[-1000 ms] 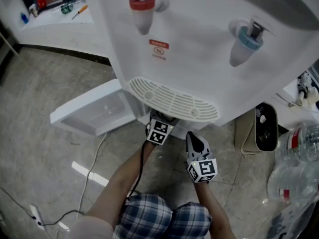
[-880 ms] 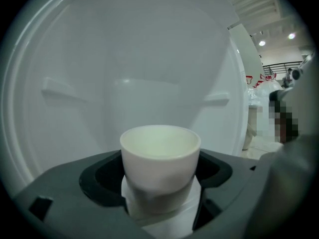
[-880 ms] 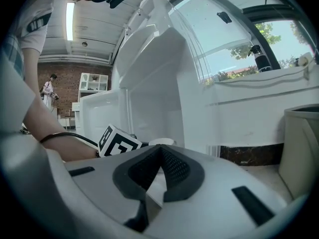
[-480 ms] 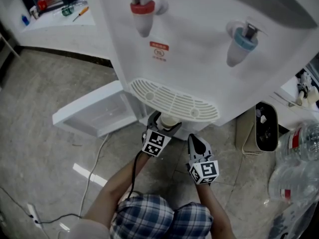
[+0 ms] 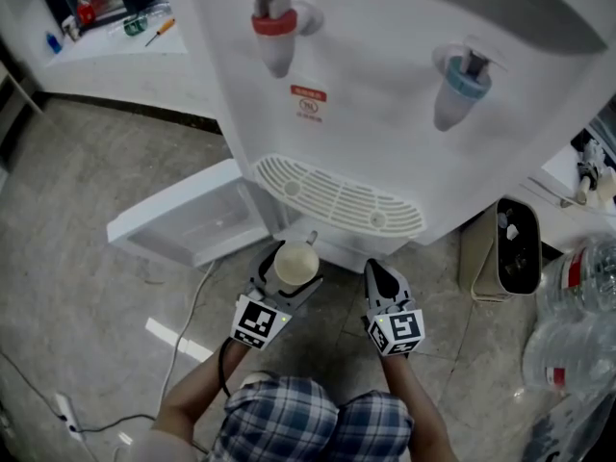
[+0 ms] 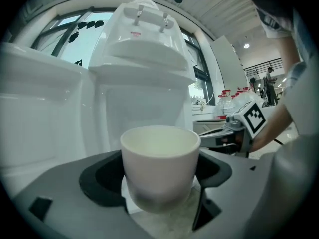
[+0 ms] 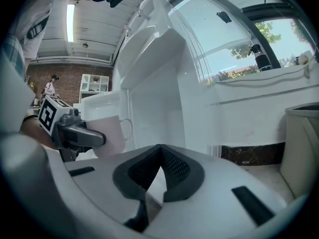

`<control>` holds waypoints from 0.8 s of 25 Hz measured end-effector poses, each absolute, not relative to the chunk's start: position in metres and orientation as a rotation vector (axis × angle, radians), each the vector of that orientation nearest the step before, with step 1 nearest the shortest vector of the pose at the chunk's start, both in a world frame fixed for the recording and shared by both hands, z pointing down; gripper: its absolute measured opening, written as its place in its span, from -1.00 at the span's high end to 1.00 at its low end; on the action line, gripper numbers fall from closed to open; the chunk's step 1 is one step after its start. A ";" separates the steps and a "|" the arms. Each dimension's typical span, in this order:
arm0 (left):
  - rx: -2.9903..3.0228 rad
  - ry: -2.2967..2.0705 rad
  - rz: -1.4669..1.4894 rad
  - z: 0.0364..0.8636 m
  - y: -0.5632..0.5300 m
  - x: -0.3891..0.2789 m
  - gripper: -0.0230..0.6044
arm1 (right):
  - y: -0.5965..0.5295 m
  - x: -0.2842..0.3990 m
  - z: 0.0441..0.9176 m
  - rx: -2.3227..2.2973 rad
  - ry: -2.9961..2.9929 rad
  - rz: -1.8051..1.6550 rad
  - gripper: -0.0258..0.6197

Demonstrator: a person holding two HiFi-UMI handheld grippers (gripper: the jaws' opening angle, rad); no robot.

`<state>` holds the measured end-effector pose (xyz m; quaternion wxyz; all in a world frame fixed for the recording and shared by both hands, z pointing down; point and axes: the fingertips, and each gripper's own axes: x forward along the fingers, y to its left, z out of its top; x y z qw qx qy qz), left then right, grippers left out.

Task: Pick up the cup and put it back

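A cream cup (image 5: 295, 264) with a small handle sits upright between the jaws of my left gripper (image 5: 287, 275), which is shut on it, just below the dispenser's drip tray (image 5: 337, 196). In the left gripper view the empty cup (image 6: 159, 166) fills the middle, held at its lower body, with the white water dispenser (image 6: 144, 68) behind it. My right gripper (image 5: 378, 275) hangs beside it to the right, shut and empty. From the right gripper view the cup (image 7: 110, 135) and left gripper (image 7: 75, 133) show at the left, and the right gripper (image 7: 160, 151) has its tips together.
The dispenser (image 5: 385, 85) has a red tap (image 5: 273, 22) and a blue tap (image 5: 457, 80). Its cabinet door (image 5: 188, 215) lies swung open to the left. A waste bin (image 5: 510, 248) and water bottles (image 5: 568, 325) stand at right. A cable (image 5: 183, 325) runs over the floor.
My left gripper has drawn back out from under the drip tray toward the person, bringing the cup into the open. The right gripper has barely moved.
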<state>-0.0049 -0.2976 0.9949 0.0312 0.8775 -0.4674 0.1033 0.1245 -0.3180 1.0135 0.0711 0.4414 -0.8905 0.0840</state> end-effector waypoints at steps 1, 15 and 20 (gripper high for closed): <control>2.706 -1.445 0.325 0.994 -0.292 -0.008 -0.41 | -0.318 0.125 1.014 1.331 -2.677 0.255 0.89; 2.685 -1.465 0.264 1.009 -0.334 0.016 -0.41 | -0.319 0.132 1.015 1.366 -2.657 0.257 0.89; 2.652 -1.478 0.199 1.009 -0.371 0.031 -0.41 | -0.318 0.134 1.017 1.373 -2.656 0.267 0.89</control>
